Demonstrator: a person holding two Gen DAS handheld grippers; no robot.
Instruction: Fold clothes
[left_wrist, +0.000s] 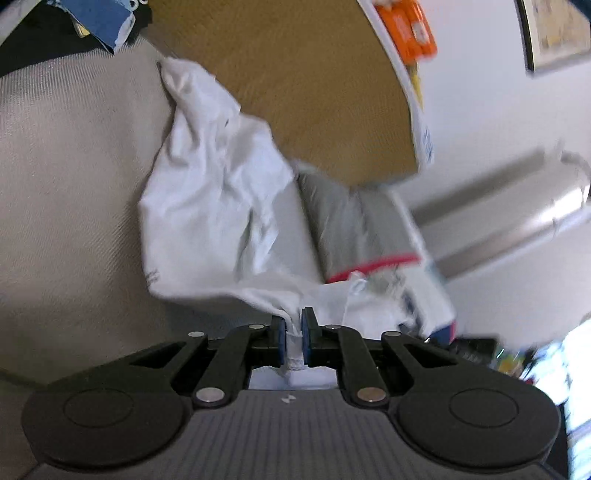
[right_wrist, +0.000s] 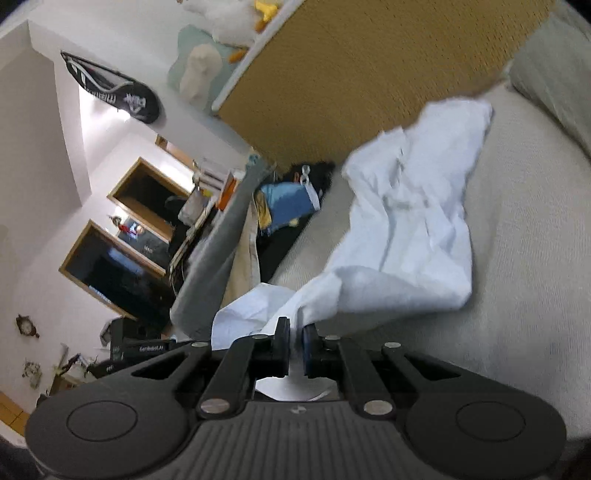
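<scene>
Left wrist view first: the left gripper (left_wrist: 293, 325) has its fingers (left_wrist: 277, 334) pinched down on a bunched edge of the white garment (left_wrist: 207, 199), with a little tuft of hem poking back through between the pads. From that pinch the cloth runs up toward 11 o'clock, rumpled and half lifted, its far tip lying on the beige bed (left_wrist: 70, 177). Just beside it at about 1 o'clock there's a grey garment (left_wrist: 351, 225) with a red stripe, and I can't tell whether it touches the white one or just overlaps in the shot. The tan headboard (left_wrist: 314, 81) fills the top middle, something orange (left_wrist: 412, 29) sits up at 1 o'clock on its ledge, and a blue piece of fabric (left_wrist: 99, 22) is off at 10 o'clock. The whole frame is pretty motion-blurred.

Right wrist view: the right gripper (right_wrist: 296, 341) is also clamped on the same white garment (right_wrist: 410, 218), fingers (right_wrist: 282, 343) squeezed tight around a twisted bit of the edge. The cloth stretches away toward 1 o'clock across the bed (right_wrist: 517, 258), ending close to the headboard (right_wrist: 369, 66). A pillow (right_wrist: 554, 74) sits at 2 o'clock. A grey cloth (right_wrist: 210, 273) hangs at 9 o'clock, right next to the pinched corner. Over at 10 o'clock a black racket bag (right_wrist: 114, 92) hangs on the wall, and white plush toys (right_wrist: 225, 18) are up at 12 o'clock above the headboard.
</scene>
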